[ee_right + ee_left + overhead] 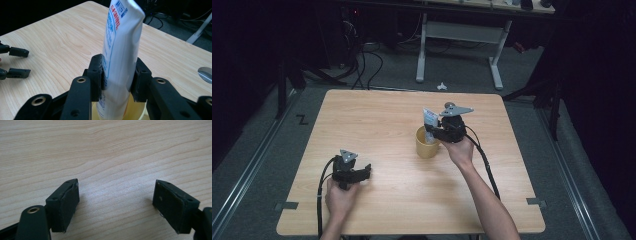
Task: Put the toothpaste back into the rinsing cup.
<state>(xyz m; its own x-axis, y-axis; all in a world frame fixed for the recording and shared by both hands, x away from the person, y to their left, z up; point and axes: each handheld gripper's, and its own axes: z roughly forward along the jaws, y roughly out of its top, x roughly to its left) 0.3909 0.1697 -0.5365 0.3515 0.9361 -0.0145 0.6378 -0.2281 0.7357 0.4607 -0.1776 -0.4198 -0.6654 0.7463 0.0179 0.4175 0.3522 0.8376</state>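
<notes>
Rested low at about seven o'clock on the worktop (pixel 377 115), the left tongs (pixel 360 173), jaws spread wide with nothing between them and only bare wood grain beneath, probably parked there so as to stay out of the working hand's way. Nearer the centre, slightly toward two o'clock, stood a yellow mug (pixel 426 143), and directly above it hung the right tongs (pixel 120 75), clamped from both sides on a white tube (pixel 121 47) with blue and red print. Held upright, that tube, crimped end at twelve o'clock and lower end already inside the mug's mouth, likely so it could be stood in the mug or drawn straight out without catching the rim; which of the two, impossible to say. Gripped about midway, presumably to keep the soft body from folding. Pale wood with rounded corners for the surface, otherwise bare. Beyond its far edge, at twelve o'clock, grey floor, loose black cables (pixel 362 65), the white legs of another desk (pixel 459 47), and darkness at nine and three o'clock.
</notes>
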